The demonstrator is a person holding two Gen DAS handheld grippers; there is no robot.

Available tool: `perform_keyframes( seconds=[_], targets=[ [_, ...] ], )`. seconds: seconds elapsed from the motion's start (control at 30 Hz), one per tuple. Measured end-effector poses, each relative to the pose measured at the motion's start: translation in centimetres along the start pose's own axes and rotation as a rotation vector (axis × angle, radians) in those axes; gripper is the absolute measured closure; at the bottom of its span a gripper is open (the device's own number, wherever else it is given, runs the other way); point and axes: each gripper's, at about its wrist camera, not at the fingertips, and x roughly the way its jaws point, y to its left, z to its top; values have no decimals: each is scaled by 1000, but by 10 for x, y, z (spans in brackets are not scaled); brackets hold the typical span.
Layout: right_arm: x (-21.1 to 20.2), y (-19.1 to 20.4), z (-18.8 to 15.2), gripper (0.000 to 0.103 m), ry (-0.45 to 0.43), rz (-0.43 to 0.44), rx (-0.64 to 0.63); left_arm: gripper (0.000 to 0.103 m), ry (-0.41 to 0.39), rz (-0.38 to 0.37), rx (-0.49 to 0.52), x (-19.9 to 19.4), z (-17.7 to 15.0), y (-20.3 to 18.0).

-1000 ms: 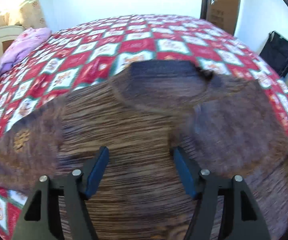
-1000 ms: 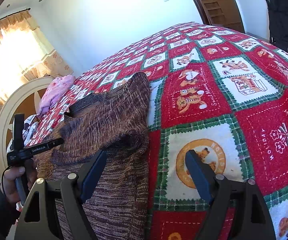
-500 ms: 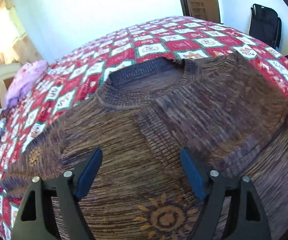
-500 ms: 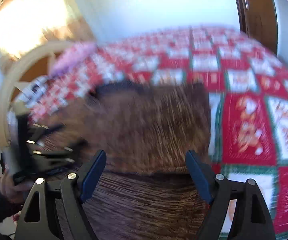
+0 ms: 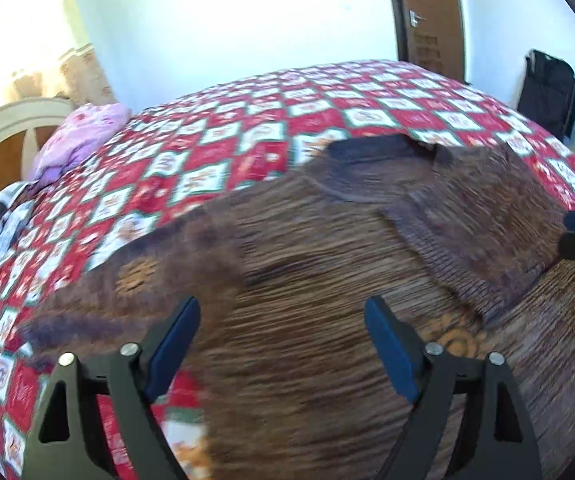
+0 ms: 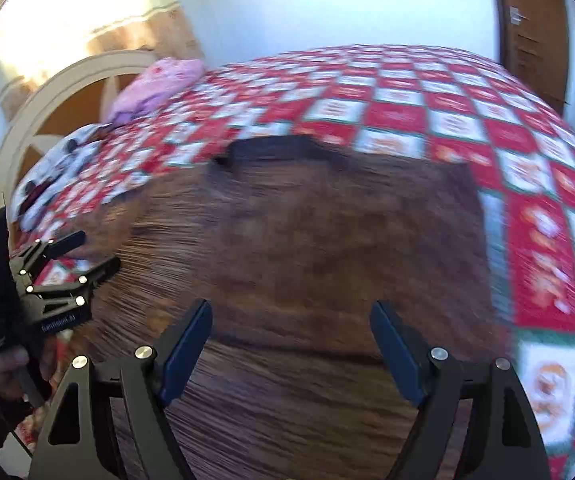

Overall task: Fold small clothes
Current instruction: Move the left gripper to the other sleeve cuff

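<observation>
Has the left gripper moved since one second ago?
Yes. The left gripper has shifted leftward: the sweater's collar now sits farther right, and its jaws are opening.

Most of the near bed surface is taken up by the brown knitted sweater (image 5: 327,280), spread flat on the red-and-white patchwork quilt (image 5: 215,168). Open quilt is left beyond the collar and along the sweater's right edge in the right wrist view. A crumpled pink garment (image 6: 155,84) is lying at the far left corner, against the cream arched headboard (image 6: 59,92).
</observation>
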Motion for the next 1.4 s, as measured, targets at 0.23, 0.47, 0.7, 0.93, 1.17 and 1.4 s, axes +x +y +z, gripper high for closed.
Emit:
perform_keyframes(
  seconds=[0.23, 0.47, 0.7, 0.93, 1.17, 1.4],
  targets=[
    [57, 52, -13, 21, 106, 90, -42, 12, 30, 113, -106, -7, -26, 79],
    [44, 82, -34, 21, 59, 15, -170, 12, 63, 257, -222, -3, -53, 163],
    [47, 92, -43, 21, 70, -9, -203, 12, 120, 391, -440, 9, -76, 250],
    [41, 106, -58, 21, 63, 13, -239, 13, 121, 296, -596, 24, -80, 276],
    [41, 107, -64, 21, 47, -19, -269, 28, 130, 218, -650, 41, -68, 275],
    [42, 109, -69, 21, 27, -32, -290, 29, 148, 195, -677, 65, -62, 290]
  ],
)
